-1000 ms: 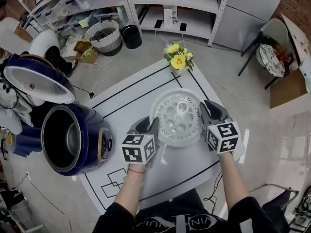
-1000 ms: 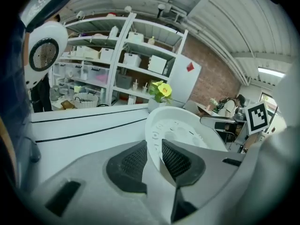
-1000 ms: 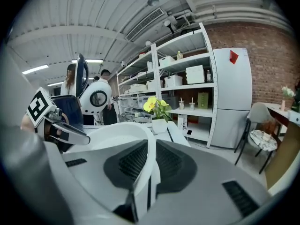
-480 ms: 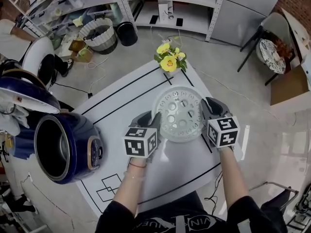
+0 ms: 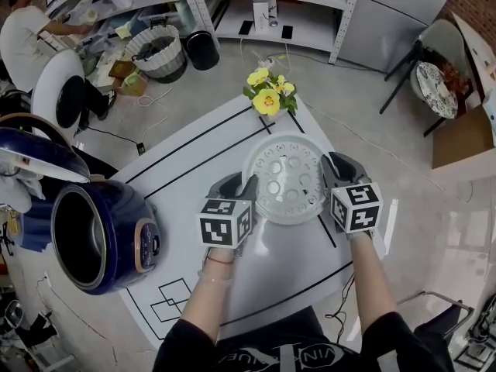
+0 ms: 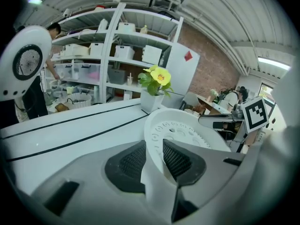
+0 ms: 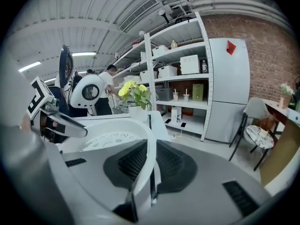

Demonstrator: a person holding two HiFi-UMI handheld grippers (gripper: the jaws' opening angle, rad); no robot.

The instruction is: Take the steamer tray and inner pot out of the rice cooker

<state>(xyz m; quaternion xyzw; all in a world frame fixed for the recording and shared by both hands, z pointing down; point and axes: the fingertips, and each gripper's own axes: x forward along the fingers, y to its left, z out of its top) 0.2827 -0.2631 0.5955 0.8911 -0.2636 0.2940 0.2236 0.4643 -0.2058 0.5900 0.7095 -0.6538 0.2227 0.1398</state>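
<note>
1. Our left gripper point(image 5: 246, 186) is clamped on the steamer tray's point(image 5: 288, 178) left rim.
2. Our right gripper point(image 5: 332, 167) clamps its right rim.
3. The tray sits between them over the table point(image 5: 194, 165), well apart from the rice cooker point(image 5: 101, 235).

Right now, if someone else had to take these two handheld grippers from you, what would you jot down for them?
Left gripper: shut on the left rim of the round white perforated plastic steamer tray.
Right gripper: shut on its right rim.
Tray: out of the cooker, held low over the white table with black lines. I can't tell whether it touches the top.
Dark blue rice cooker: at the table's left edge, lid up. The metal inner pot looks to be inside.
Done: tray lifted out.
Left: set the tray down, release it, take out the pot.
</note>
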